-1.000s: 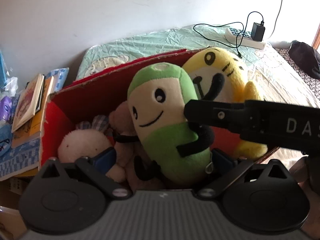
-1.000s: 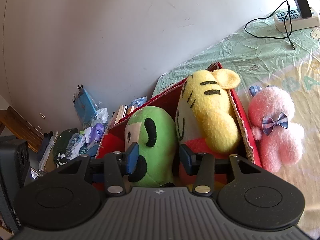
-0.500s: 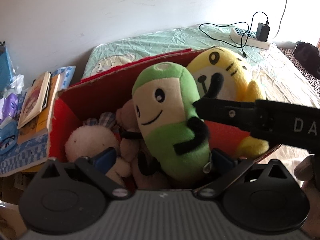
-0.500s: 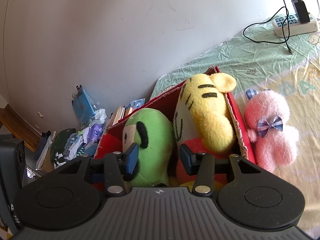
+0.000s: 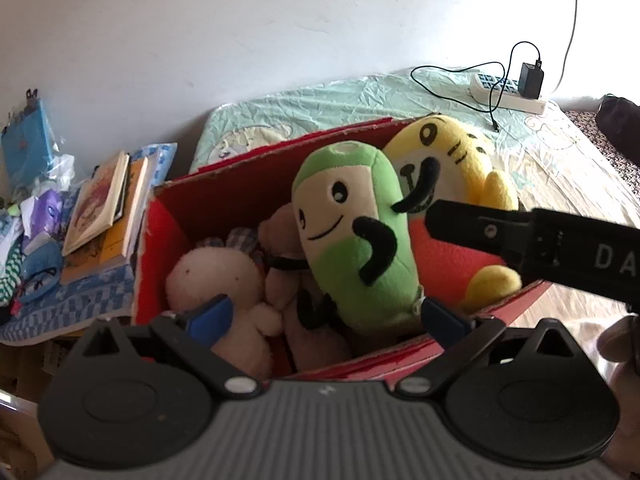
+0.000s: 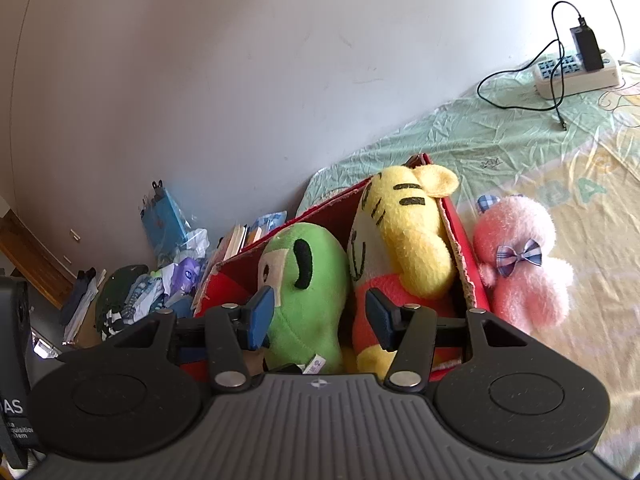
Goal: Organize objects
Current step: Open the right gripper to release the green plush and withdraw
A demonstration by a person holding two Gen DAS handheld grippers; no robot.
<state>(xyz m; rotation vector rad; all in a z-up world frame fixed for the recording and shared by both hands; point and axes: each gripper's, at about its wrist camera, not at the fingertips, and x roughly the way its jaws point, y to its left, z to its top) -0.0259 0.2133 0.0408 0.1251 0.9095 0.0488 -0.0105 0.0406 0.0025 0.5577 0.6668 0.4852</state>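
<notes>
A: Starting at the left — our left tool (image 5: 324,316) is spread wide and holds nothing, low over the near edge of the red box (image 5: 256,184). In the box we see a cream plush (image 5: 212,280) at the left, then the green plush (image 5: 352,240) standing upright, then the yellow tiger plush (image 5: 452,152).

B: And our right tool (image 6: 316,314)? Its jaws stand apart around the green plush's lower half — whether the pads actually touch the fabric, we cannot tell.

A: So what is left out?

B: The pink plush (image 6: 520,260), lying on the bed (image 6: 540,152) just outside the box's right wall. We judge it the next thing to pack; it lies right of our right tool, the nearer one, its long axis running roughly front to back.

A: The box wall and the tiger stand between, and the box looks full. The power strip (image 6: 576,76) is well apart.
</notes>
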